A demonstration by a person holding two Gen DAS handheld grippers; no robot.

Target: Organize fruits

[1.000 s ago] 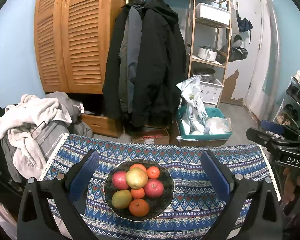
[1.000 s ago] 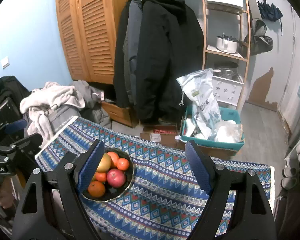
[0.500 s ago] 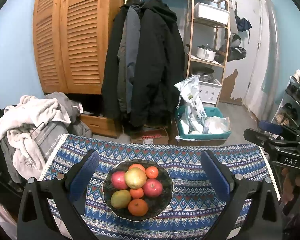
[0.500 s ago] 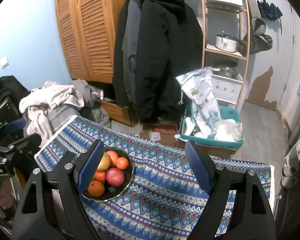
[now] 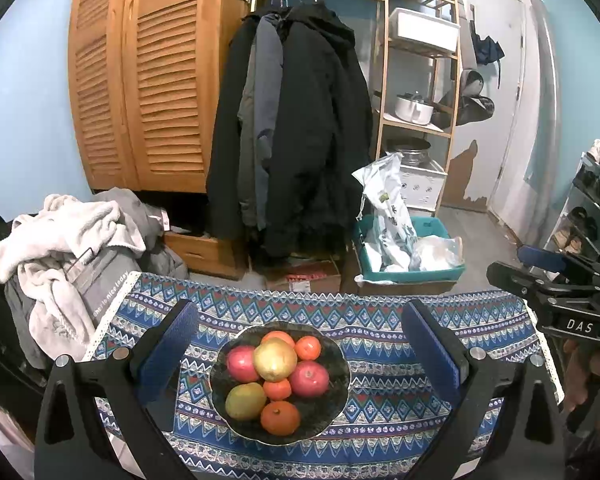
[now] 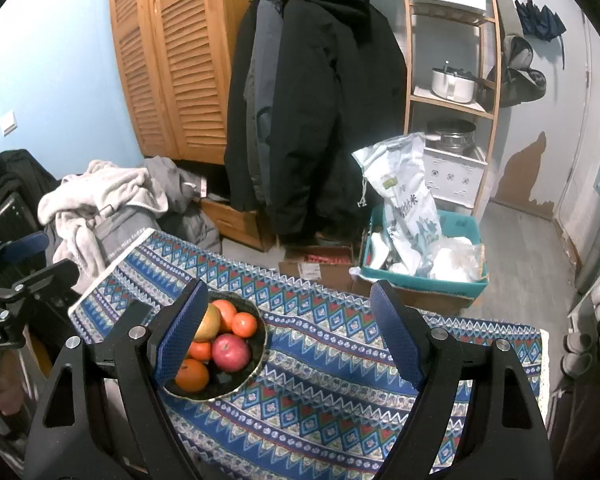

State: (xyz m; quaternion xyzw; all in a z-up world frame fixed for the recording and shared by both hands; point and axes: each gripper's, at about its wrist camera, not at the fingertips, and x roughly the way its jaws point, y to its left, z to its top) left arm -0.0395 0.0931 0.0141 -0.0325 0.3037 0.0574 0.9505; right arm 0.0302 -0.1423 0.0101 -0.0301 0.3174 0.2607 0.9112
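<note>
A dark bowl (image 5: 332, 396) full of fruit sits on the blue patterned tablecloth (image 5: 380, 312). It holds two red apples (image 5: 309, 378), a yellow apple (image 5: 275, 359) on top, a green-yellow pear (image 5: 245, 401) and several oranges (image 5: 280, 417). My left gripper (image 5: 300, 340) is open and empty, held above the bowl, which lies between its fingers. My right gripper (image 6: 290, 336) is open and empty above the cloth; the bowl (image 6: 256, 364) is at its left finger, which hides part of it. The right gripper also shows in the left wrist view (image 5: 556, 292).
The table's far edge drops to the floor, where a teal bin (image 5: 408, 256) with bags and a cardboard box (image 5: 304, 276) stand. A pile of clothes (image 5: 72, 248) lies left of the table. Coats (image 5: 300, 128), a wooden wardrobe (image 5: 148, 80) and shelves (image 5: 420, 80) stand behind.
The left wrist view has shifted slightly, so the bowl sits a touch lower and left in it. Both grippers stay open; the fruit has not moved.
</note>
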